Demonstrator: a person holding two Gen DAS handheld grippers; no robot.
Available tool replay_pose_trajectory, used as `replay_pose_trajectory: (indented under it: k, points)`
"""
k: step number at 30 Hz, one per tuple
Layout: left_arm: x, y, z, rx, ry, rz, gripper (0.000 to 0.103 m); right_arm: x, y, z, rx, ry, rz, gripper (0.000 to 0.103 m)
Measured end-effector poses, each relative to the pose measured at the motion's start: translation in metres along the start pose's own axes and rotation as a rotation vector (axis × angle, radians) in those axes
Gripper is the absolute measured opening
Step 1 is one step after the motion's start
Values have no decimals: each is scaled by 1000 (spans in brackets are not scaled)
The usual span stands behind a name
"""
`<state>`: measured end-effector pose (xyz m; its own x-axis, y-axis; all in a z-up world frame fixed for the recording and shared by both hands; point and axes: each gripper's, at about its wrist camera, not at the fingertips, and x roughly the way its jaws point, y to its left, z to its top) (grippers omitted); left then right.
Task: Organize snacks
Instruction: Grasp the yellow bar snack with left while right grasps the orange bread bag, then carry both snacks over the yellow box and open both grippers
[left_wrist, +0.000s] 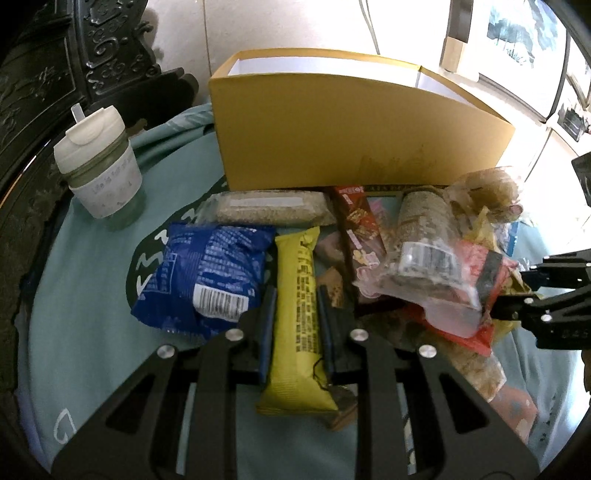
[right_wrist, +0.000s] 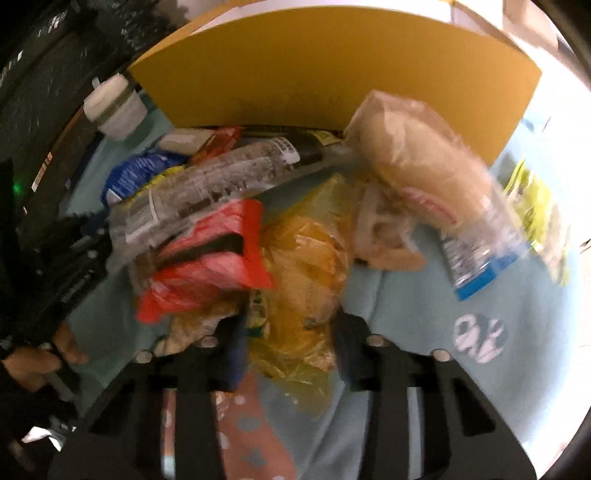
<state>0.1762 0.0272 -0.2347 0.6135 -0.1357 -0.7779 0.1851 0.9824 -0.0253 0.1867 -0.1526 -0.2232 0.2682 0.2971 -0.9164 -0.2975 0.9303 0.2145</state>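
A pile of snack packets lies on a teal cloth in front of an open yellow cardboard box. My left gripper is shut on a yellow-green bar, its pads pressing the bar's two long sides. A blue packet lies just left of it. In the right wrist view, my right gripper has a crinkled yellow see-through bag filling the gap between its fingers, both pads against it; this view is blurred. A red packet lies to that bag's left.
A white lidded cup stands at the left of the cloth. A clear pack with a barcode and a bread-like roll in a clear bag top the pile. Dark carved furniture rises behind. A hand holds the left gripper.
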Motion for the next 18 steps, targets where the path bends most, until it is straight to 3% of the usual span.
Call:
replay_pose_trajectory:
  k: [4,8,18]
  points:
    - [-7,4,-5,-30,-16,-9,21,-27,-2,-7,56,-51,55,35]
    - [-24,8,-13,-96,-59,-17,21,-56,-1,-23,30,-98,83,35]
    - [-74,6,-20,-125,-146,-40,21,-100,-10,-48,71,-183,119,35]
